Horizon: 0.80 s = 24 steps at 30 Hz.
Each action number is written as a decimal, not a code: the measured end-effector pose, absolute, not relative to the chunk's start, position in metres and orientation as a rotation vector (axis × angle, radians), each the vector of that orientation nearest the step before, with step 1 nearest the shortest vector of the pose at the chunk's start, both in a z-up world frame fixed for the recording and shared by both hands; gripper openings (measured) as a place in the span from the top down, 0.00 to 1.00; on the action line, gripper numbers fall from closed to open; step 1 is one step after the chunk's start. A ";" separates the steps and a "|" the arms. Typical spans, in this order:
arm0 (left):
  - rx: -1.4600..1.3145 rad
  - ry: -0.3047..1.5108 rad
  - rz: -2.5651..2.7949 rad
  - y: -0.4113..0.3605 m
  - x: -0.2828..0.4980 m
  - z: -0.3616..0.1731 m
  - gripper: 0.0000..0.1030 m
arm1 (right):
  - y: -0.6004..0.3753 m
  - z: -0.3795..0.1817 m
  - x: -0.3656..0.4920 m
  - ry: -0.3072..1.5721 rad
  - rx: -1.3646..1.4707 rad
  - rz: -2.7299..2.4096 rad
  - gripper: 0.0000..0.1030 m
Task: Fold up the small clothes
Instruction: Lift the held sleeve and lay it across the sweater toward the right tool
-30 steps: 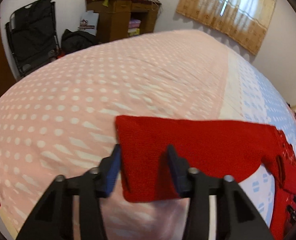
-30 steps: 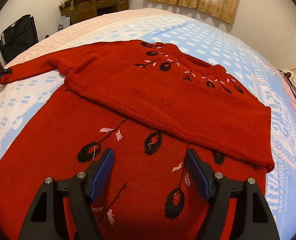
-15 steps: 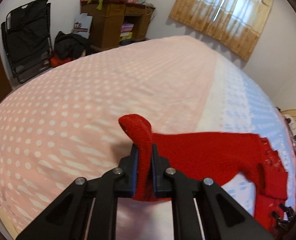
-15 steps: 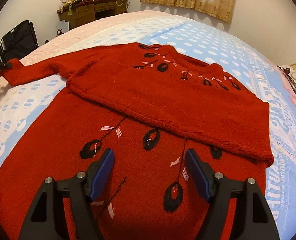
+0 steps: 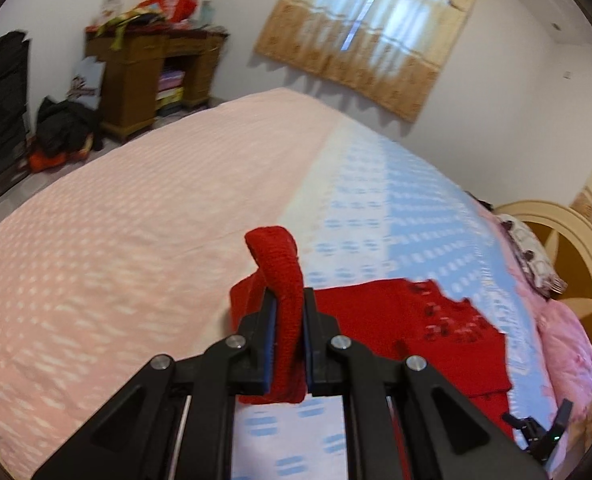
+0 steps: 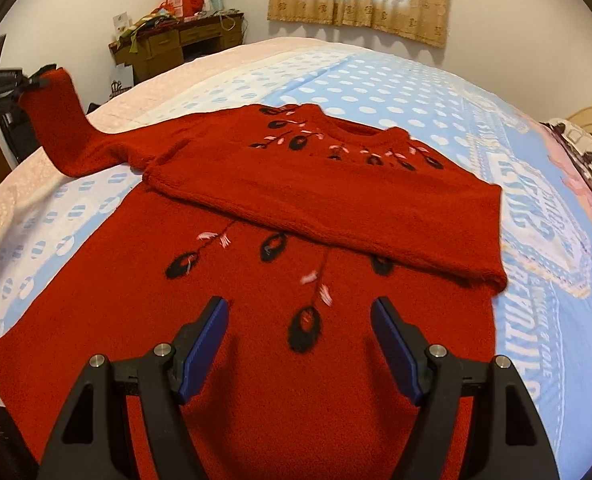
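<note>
A red knit sweater point(image 6: 296, 200) with black and pink leaf patterns lies flat on the bed, its right sleeve folded across the chest. My left gripper point(image 5: 288, 332) is shut on the cuff of the left sleeve point(image 5: 281, 280) and holds it lifted above the bed; the raised sleeve point(image 6: 55, 120) shows at the far left of the right wrist view. My right gripper point(image 6: 300, 344) is open and empty, hovering just above the sweater's lower body. The sweater's body also shows in the left wrist view point(image 5: 436, 340).
The bed has a pink dotted cover point(image 5: 115, 240) and a blue dotted sheet point(image 6: 376, 84). A wooden desk point(image 5: 151, 76) with clutter and a dark bag point(image 5: 63, 128) stand by the far wall. A headboard point(image 5: 568, 264) and pillows are at the right.
My left gripper closed on the sleeve cuff, then lifted it off the bed and carried it toward the sweater's body. My right gripper stayed open and moved slightly forward.
</note>
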<state>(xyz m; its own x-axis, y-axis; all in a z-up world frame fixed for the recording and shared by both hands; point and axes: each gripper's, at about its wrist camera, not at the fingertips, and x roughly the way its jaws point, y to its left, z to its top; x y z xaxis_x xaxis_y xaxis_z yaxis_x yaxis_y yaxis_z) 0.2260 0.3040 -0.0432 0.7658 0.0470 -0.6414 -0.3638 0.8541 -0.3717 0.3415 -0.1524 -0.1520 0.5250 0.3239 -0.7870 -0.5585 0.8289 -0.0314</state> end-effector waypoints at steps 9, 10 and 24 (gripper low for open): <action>-0.460 0.612 0.124 0.255 0.253 0.005 0.89 | -0.180 -0.149 0.324 0.835 -0.240 0.508 0.28; -0.457 0.607 0.118 0.251 0.255 0.007 0.89 | -0.182 -0.148 0.323 0.833 -0.234 0.510 0.28; -0.418 0.568 -0.027 0.170 0.285 0.057 0.89 | -0.199 -0.153 0.322 0.845 -0.162 0.510 0.28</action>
<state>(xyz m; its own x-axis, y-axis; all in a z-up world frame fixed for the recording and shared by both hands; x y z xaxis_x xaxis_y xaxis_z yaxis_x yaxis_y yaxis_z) 0.2850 0.1700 0.0574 0.8449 -0.1384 -0.5167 -0.0893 0.9160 -0.3912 0.3221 -0.1995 -0.1530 0.5526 0.3661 -0.7487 -0.4916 0.8686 0.0619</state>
